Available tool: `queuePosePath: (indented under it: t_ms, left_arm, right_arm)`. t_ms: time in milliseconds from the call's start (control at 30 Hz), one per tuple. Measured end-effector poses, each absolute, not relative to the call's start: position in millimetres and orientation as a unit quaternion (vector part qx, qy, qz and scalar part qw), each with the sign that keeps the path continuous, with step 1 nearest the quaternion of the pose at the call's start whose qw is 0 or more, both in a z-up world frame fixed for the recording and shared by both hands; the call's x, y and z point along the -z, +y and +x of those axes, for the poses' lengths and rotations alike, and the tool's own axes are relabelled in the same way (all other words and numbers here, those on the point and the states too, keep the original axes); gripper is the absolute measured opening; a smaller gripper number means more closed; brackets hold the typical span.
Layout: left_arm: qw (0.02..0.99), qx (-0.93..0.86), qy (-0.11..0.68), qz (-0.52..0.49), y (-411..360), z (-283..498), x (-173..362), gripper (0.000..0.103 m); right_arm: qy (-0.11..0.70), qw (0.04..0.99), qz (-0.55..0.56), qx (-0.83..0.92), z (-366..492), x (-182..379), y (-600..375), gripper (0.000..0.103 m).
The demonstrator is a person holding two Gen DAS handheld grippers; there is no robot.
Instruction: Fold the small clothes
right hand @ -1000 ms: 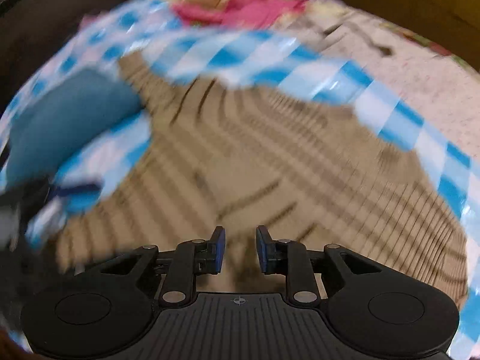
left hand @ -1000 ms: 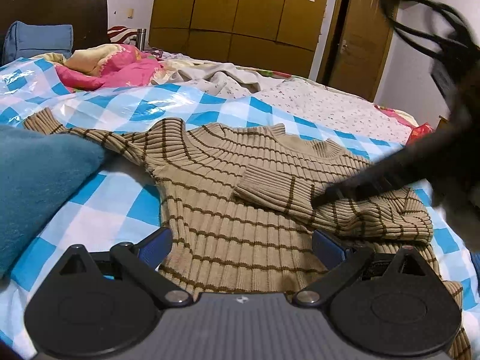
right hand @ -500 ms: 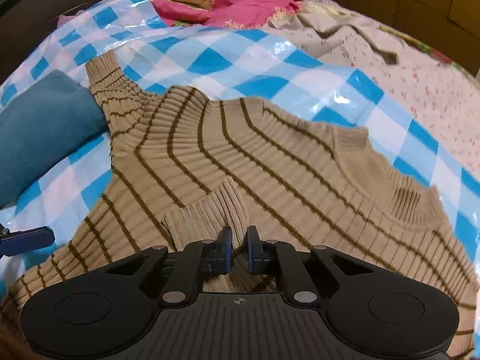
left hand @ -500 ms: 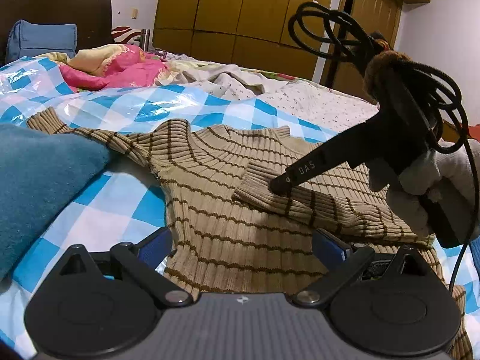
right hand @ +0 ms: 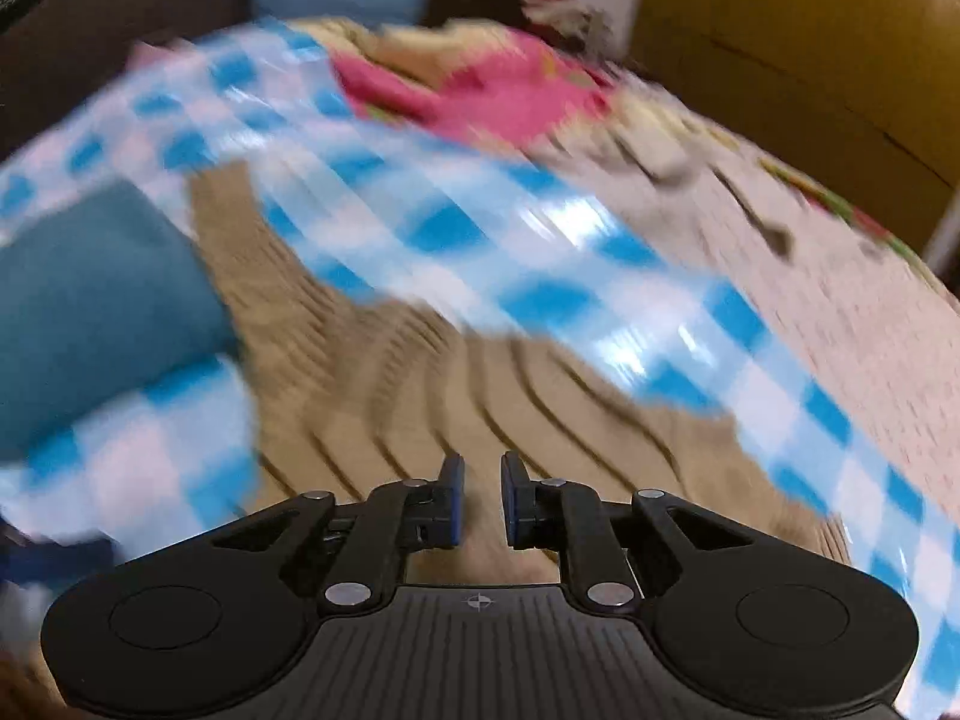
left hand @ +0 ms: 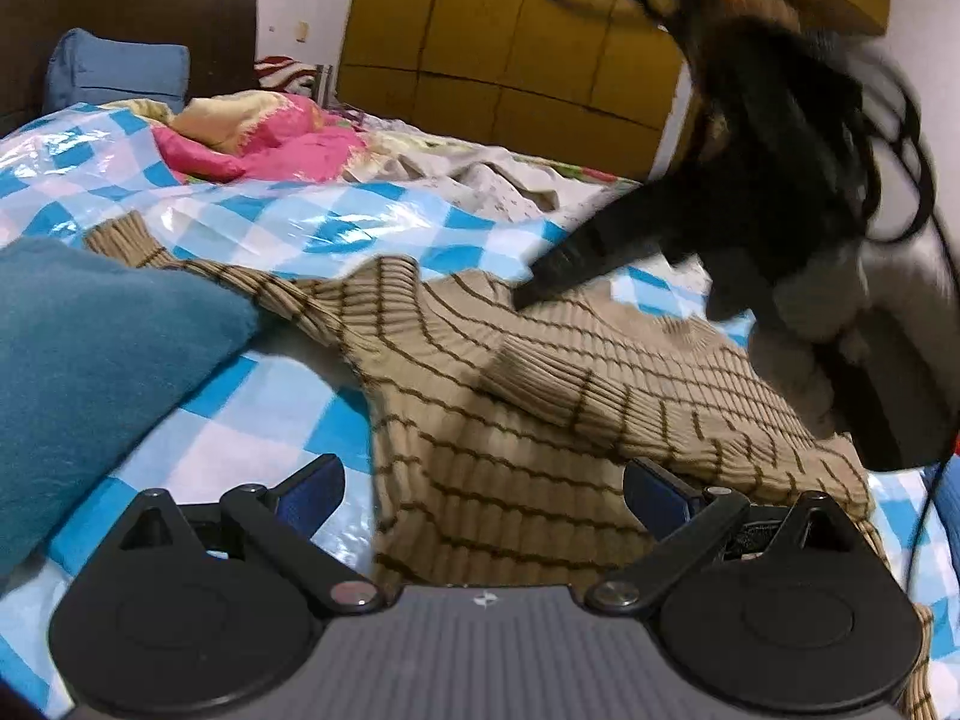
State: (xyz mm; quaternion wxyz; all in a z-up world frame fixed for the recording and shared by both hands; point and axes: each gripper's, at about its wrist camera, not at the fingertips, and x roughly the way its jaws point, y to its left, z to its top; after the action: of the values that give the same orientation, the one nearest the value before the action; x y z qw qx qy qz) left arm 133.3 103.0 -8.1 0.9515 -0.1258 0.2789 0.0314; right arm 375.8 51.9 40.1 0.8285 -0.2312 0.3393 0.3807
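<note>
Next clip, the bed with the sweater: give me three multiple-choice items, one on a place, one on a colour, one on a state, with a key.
1. Where does the teal cushion lie, seen from the left wrist?
A. left of the striped sweater
B. on top of the sweater
C. against the wardrobe

2. What colour is the checked sheet under the sweater?
A. green and yellow
B. blue and white
C. red and black

3. How is the sweater's sleeve nearer the right gripper?
A. stretched straight out
B. folded across the chest
C. rolled into a ball

Key: 1 A, the cushion fills the left edge beside the sweater's outstretched sleeve. 2 B, blue and white squares show all around the knit. 3 B, its ribbed cuff rests on the sweater's front.
</note>
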Motion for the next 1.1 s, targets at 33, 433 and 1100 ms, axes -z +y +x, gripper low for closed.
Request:
queuePosePath:
  t_ms: [33, 433, 1100]
  left_arm:
    - [0.953, -0.039, 0.274, -0.127, 106, 132, 7, 0.103]
    - [0.948, -0.165, 0.223, -0.153, 159, 121, 3, 0.103]
    - [0.932, -0.21, 0.169, -0.244, 204, 99, 12, 0.103]
  right_arm:
    - [0.332, 0.825, -0.231, -0.394, 372, -46, 64, 0.015]
    - [0.337, 0.76, -0.249, -0.497, 364, -49, 250, 0.021]
    - [0.369, 0.772, -0.241, -0.458, 372, 17, 373, 0.03]
